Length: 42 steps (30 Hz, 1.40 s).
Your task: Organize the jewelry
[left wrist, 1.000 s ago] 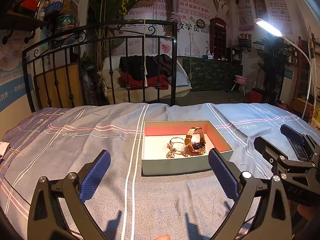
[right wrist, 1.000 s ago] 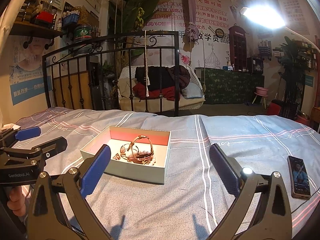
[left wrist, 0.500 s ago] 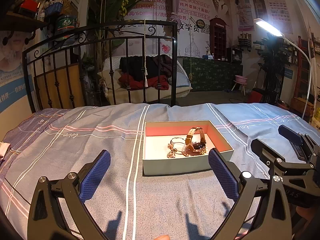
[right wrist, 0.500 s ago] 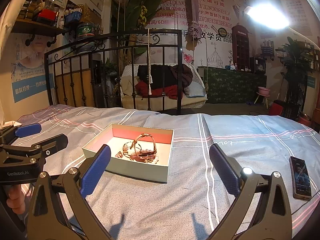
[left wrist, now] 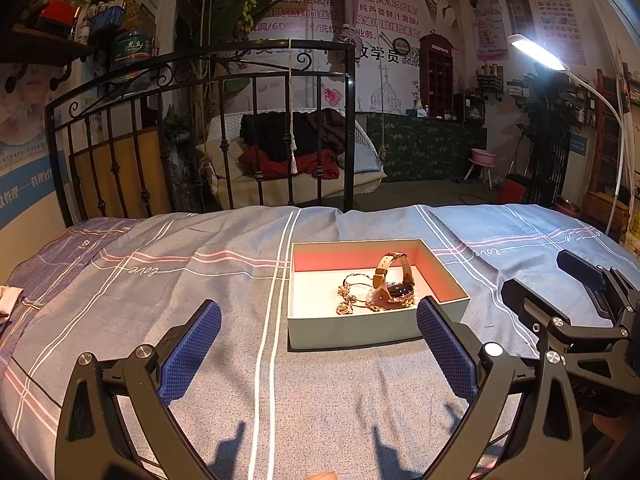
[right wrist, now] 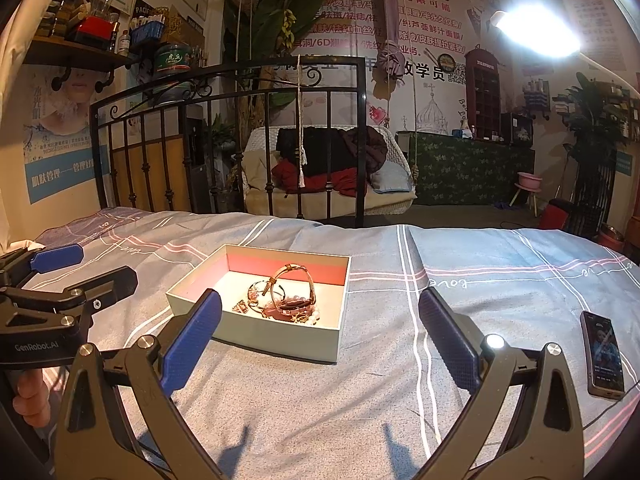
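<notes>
A shallow pale box (left wrist: 352, 330) with a pink inner wall sits on the blue striped bedspread (left wrist: 140, 280). Inside lie a brown-strap watch (left wrist: 394, 280), gold chains and a bracelet (left wrist: 352, 300). The box (right wrist: 276, 338), the watch (right wrist: 296, 288) and the chains (right wrist: 256, 300) also show in the right wrist view. My left gripper (left wrist: 318, 344) is open and empty, just short of the box's near wall. My right gripper (right wrist: 320, 334) is open and empty, near the box's right front corner. Each gripper shows in the other's view, the right one (left wrist: 572, 304) and the left one (right wrist: 68, 276).
A phone (right wrist: 602, 354) lies on the bedspread to the right of my right gripper. A black iron bed rail (left wrist: 200, 128) stands along the far edge. A white lamp (left wrist: 536, 52) arcs over the right side. A pink cloth (left wrist: 8, 300) lies at the far left.
Both grippers have shifted only slightly; the box sits a little closer in the right wrist view. The jaws stay open and the jewelry has not moved.
</notes>
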Each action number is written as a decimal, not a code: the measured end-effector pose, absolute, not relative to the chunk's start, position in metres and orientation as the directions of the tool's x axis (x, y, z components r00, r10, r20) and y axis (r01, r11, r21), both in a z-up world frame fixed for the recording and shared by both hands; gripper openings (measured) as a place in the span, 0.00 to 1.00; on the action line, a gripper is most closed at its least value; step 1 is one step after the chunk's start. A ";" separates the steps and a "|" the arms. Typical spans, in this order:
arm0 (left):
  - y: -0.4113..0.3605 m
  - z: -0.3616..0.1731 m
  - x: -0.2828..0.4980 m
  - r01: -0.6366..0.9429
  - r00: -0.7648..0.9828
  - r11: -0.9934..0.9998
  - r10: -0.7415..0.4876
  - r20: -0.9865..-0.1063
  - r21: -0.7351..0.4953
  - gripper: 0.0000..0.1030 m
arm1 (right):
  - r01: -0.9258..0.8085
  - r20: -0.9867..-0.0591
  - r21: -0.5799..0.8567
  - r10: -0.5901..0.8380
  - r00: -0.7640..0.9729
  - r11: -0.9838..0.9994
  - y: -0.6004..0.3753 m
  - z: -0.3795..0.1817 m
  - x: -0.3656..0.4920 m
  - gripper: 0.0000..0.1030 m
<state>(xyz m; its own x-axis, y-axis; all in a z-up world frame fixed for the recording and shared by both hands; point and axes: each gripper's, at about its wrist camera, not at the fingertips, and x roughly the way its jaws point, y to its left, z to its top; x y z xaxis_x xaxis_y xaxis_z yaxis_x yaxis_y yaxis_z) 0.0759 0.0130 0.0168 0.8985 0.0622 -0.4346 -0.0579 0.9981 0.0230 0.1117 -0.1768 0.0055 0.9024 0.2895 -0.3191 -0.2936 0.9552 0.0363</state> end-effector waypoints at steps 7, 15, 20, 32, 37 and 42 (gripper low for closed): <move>0.017 0.020 0.070 -0.067 0.905 0.998 0.060 -0.420 -0.003 0.94 | -0.284 -0.307 0.033 0.280 0.910 0.958 -0.177 0.009 0.114 0.94; 0.017 0.022 0.070 -0.099 0.905 0.995 0.093 -0.415 0.006 0.94 | -0.283 -0.306 0.035 0.280 0.910 0.959 -0.178 0.010 0.115 0.94; 0.015 0.021 0.071 -0.107 0.905 0.994 0.110 -0.410 0.030 0.94 | -0.283 -0.306 0.035 0.280 0.910 0.958 -0.179 0.010 0.115 0.94; 0.015 0.020 0.071 -0.091 0.903 0.996 0.093 -0.420 0.026 0.94 | -0.287 -0.313 0.039 0.284 0.906 0.957 -0.178 0.008 0.115 0.94; 0.016 0.020 0.072 -0.086 0.901 0.996 0.087 -0.425 0.020 0.94 | -0.288 -0.317 0.041 0.286 0.904 0.957 -0.177 0.007 0.115 0.94; 0.017 0.019 0.074 -0.088 0.894 0.996 0.081 -0.440 0.004 0.94 | -0.289 -0.318 0.041 0.287 0.904 0.956 -0.177 0.007 0.114 0.94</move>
